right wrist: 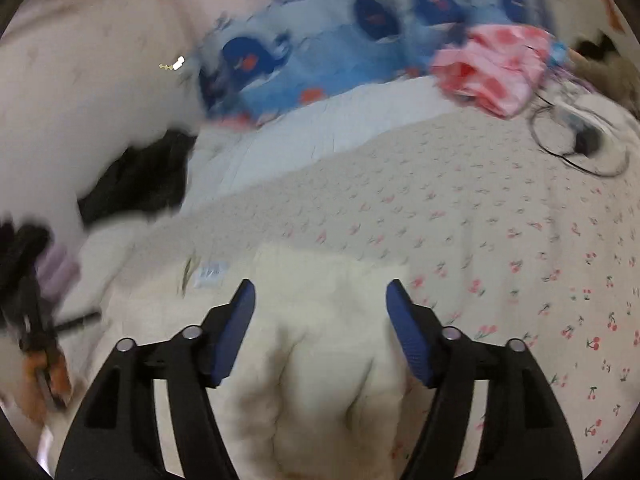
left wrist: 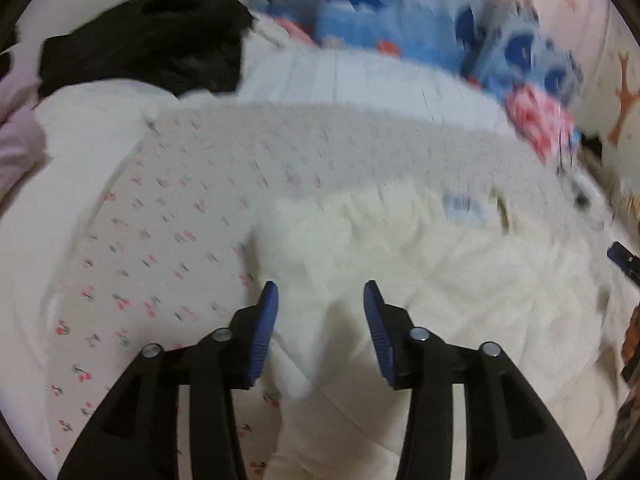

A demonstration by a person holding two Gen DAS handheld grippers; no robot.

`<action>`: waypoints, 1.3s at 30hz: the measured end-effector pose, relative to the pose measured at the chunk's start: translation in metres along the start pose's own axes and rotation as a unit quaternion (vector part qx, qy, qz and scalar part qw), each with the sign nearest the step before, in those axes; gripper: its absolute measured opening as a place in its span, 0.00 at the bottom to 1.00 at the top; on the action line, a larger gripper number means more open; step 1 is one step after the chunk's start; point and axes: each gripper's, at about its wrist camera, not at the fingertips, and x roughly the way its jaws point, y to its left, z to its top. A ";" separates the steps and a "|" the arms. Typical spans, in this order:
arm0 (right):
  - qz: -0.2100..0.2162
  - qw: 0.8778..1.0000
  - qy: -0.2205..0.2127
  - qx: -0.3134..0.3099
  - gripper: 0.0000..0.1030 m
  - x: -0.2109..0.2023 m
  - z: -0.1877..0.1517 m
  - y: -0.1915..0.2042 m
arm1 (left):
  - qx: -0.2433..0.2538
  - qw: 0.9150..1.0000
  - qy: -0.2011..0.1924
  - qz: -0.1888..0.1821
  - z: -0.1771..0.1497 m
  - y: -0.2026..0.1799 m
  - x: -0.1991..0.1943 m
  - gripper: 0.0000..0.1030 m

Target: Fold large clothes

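Below, a cream fleece garment [left wrist: 420, 264] lies spread on the cherry-print sheet [left wrist: 160, 220]. Both the left gripper [left wrist: 320, 292] and right gripper [right wrist: 320, 290] hang over it, jaws parted, gripping nothing.

- No text, brand or number can be read in either view.
- A small white label [left wrist: 466, 205] with blue marks lies on the cream garment [left wrist: 420, 280], right of centre in the left wrist view; its print is too blurred to read.
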 end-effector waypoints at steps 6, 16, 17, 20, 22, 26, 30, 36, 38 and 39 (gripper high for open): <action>0.025 0.997 0.032 0.064 0.71 0.011 -0.010 -0.020 | 0.001 1.000 0.020 0.016 -0.013 -0.008 0.009 0.48; 0.114 0.989 0.017 0.090 0.92 -0.121 -0.100 -0.026 | 0.118 0.991 -0.047 0.049 -0.075 -0.043 -0.115 0.55; 0.115 0.988 0.025 0.099 0.93 -0.131 -0.116 -0.031 | 0.129 0.989 -0.054 0.052 -0.081 -0.049 -0.125 0.57; 0.121 0.985 0.047 0.117 0.93 -0.160 -0.160 -0.038 | 0.165 0.982 -0.072 0.060 -0.101 -0.062 -0.155 0.60; 0.126 0.981 0.052 0.138 0.93 -0.171 -0.184 -0.046 | 0.181 0.978 -0.079 0.062 -0.113 -0.067 -0.173 0.60; 0.141 0.970 0.059 0.188 0.93 -0.186 -0.225 -0.059 | 0.207 0.971 -0.097 0.076 -0.132 -0.075 -0.202 0.61; 0.169 0.961 0.068 0.207 0.93 -0.195 -0.251 -0.060 | 0.222 0.965 -0.110 0.087 -0.148 -0.080 -0.225 0.61; 0.200 0.951 0.084 0.222 0.93 -0.201 -0.274 -0.061 | 0.236 0.958 -0.124 0.106 -0.165 -0.081 -0.251 0.63; 0.213 0.947 0.085 0.227 0.93 -0.202 -0.280 -0.059 | 0.237 0.957 -0.127 0.111 -0.170 -0.079 -0.258 0.64; 0.221 0.944 0.086 0.231 0.93 -0.202 -0.283 -0.059 | 0.238 0.956 -0.128 0.116 -0.173 -0.078 -0.260 0.64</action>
